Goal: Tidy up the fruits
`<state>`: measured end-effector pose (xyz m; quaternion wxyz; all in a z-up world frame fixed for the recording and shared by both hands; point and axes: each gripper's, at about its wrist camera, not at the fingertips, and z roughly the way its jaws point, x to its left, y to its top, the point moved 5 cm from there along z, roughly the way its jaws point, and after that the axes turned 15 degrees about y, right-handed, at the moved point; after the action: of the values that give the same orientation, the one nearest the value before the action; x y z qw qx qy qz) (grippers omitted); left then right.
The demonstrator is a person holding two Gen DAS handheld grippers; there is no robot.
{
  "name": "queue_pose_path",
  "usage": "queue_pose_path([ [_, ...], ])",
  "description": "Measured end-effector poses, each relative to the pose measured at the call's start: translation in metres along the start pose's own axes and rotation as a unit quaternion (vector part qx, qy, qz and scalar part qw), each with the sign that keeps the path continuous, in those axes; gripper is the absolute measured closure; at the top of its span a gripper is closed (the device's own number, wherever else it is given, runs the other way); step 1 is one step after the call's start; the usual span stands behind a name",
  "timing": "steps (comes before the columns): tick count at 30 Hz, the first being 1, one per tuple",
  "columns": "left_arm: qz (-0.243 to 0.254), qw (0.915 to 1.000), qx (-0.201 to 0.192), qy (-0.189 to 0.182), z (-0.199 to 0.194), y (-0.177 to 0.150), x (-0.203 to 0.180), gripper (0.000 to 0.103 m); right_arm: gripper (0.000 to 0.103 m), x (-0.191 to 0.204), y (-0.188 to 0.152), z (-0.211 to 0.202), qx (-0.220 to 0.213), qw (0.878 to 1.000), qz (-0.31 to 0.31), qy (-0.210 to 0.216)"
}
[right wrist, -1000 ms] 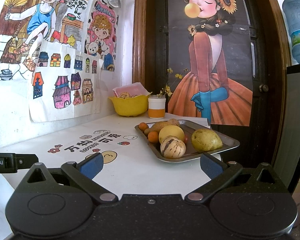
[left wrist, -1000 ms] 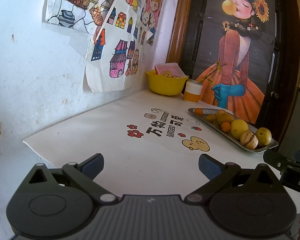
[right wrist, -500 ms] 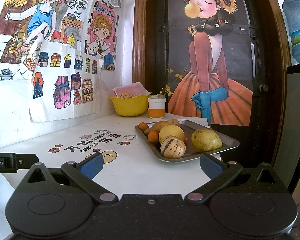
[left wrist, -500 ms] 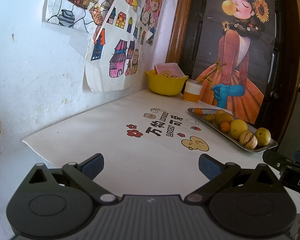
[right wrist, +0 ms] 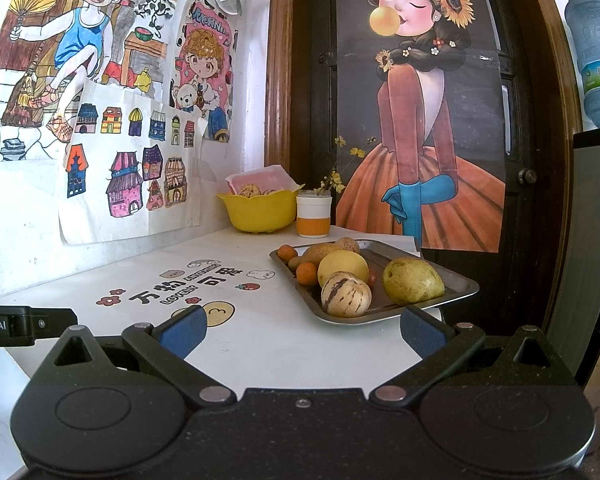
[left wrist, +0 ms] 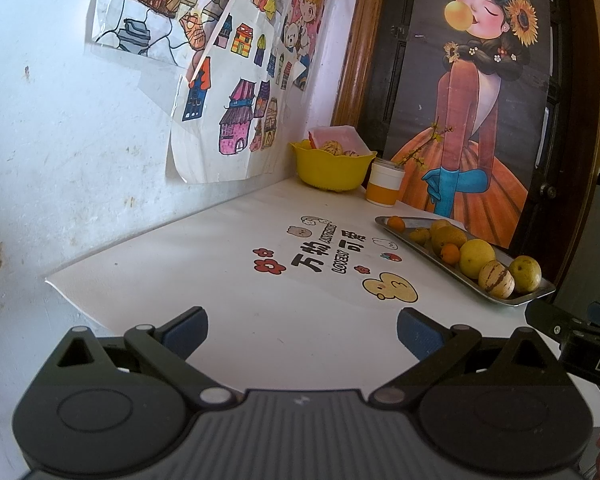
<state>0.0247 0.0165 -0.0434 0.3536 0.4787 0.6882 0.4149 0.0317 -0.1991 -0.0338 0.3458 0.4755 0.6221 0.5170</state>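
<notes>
Fruit lies on a metal tray [right wrist: 456, 286] at the right side of a white tabletop [left wrist: 204, 264], ahead of both grippers and touching neither. Right gripper [right wrist: 302, 326]: jaws spread wide, blue pads empty, held above the near tabletop edge; the tray's near rim lies just beyond its right fingertip. Nearest to this gripper on the tray is a striped pale melon [right wrist: 345, 294], with a green-yellow mango [right wrist: 413, 280] just beside it to the right and a round yellow fruit [right wrist: 342, 266] touching it from behind. Farther back are small oranges [right wrist: 306, 272] and brownish fruit, partly hidden. Left gripper [left wrist: 302, 334]: likewise released and holding nothing, hovering over the printed part of the tabletop; from its view the tray [left wrist: 428, 258] sits well off to the right, running diagonally away, with the striped pale melon [left wrist: 496, 282] and mango [left wrist: 525, 274] at the near end. A yellow bowl [right wrist: 260, 210] stands in the far corner against the wall, holding more striped fruit and a pink container; a white-and-orange cup [right wrist: 314, 216] stands just beside it to the right. Both are well apart from the grippers. Part of the opposite gripper's body shows at the edge of each view.
</notes>
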Motion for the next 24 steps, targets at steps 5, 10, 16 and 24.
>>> queue_pose_path([
  [5, 0.0, 1.0, 0.0, 0.0, 0.0, -0.0001, 0.0003, 0.0, 0.001, 0.0002, -0.0001, 0.0001, 0.0, 1.0, 0.0, 0.0],
  [10, 0.0, 1.0, 0.0, 0.0, -0.0002, -0.0003, 0.0002, 0.0, 0.001, 0.0, 0.0, -0.0001, 0.0, 1.0, 0.0, 0.0],
  [16, 0.0, 1.0, 0.0, -0.001, 0.0005, 0.0002, 0.0006, 0.0, 0.001, 0.0, 0.0004, -0.0005, 0.0, 1.0, 0.0, 0.0],
  [24, -0.001, 1.0, 0.001, 0.0, 0.001, 0.0005, 0.0007, 0.0, 0.001, 0.0004, 0.0008, -0.0002, 0.0, 1.0, 0.0, 0.0],
])
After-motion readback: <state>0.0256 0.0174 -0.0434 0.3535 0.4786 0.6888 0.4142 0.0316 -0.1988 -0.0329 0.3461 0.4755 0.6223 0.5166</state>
